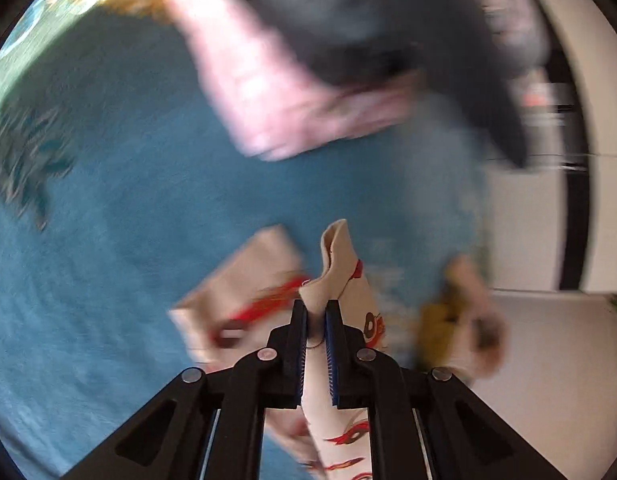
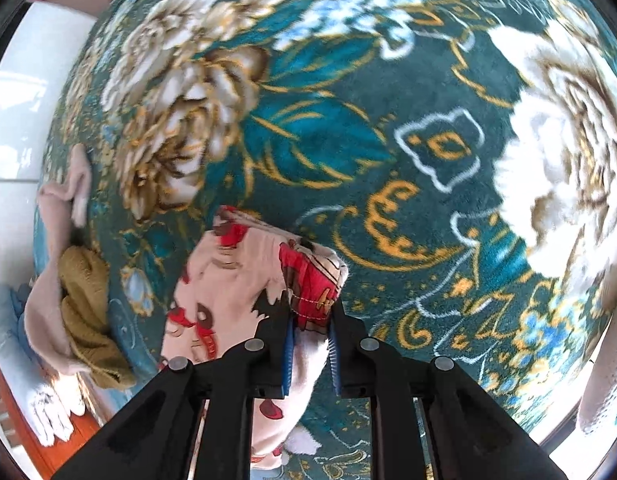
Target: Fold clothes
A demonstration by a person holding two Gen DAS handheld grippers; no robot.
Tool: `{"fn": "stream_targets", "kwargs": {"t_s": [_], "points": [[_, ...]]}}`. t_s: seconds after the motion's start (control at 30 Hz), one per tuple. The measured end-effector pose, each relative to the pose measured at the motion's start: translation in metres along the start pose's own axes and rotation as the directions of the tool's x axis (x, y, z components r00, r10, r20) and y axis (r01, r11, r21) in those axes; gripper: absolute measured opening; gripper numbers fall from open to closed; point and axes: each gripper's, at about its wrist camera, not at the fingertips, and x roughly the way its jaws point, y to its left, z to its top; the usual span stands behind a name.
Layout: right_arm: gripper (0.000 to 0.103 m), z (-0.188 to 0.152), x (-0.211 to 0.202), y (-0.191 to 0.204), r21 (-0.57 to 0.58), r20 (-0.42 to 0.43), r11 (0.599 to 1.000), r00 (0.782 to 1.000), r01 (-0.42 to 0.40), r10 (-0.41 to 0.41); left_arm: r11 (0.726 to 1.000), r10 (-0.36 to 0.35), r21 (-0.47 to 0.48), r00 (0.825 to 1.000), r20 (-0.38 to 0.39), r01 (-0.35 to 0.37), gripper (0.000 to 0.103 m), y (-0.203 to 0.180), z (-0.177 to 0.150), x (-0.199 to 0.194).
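A cream garment with red print (image 1: 340, 268) is pinched by the left gripper (image 1: 316, 312) above a teal floral blanket (image 2: 328, 128). Its other red-printed edge (image 2: 312, 288) is clamped by the right gripper (image 2: 311, 316).

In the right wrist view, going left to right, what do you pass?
Pale blue cloth → mustard-yellow cloth → cream garment with red print held by the right gripper → big white flower on the green blanket.

Cream garment (image 2: 228, 292) (red print); teal carpet (image 2: 348, 152) — floral.
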Motion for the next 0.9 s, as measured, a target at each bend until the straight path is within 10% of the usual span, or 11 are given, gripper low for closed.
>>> {"fn": "stream_targets", "kwargs": {"t_s": [0.23,0.5,0.9], "points": [[0.019,-0.003,0.002,0.005,-0.004,0.007,0.999,0.999,0.040,-0.040,0.992,0.127,-0.024,0.992,-0.016,-0.127,0.015,0.018,-0.007,0.009],[0.019,-0.011,0.001,0.004,0.018,0.017,0.999,0.999,0.051,-0.051,0.964,0.264,0.037,0.964,-0.003,-0.264,0.047,0.005,-0.011,0.019],[0.020,-0.015,-0.007,0.003,0.008,0.019,1.000,0.999,0.029,-0.030,0.985,0.171,-0.025,0.982,0.075,-0.170,0.014,-0.026,-0.023,0.018]]}}
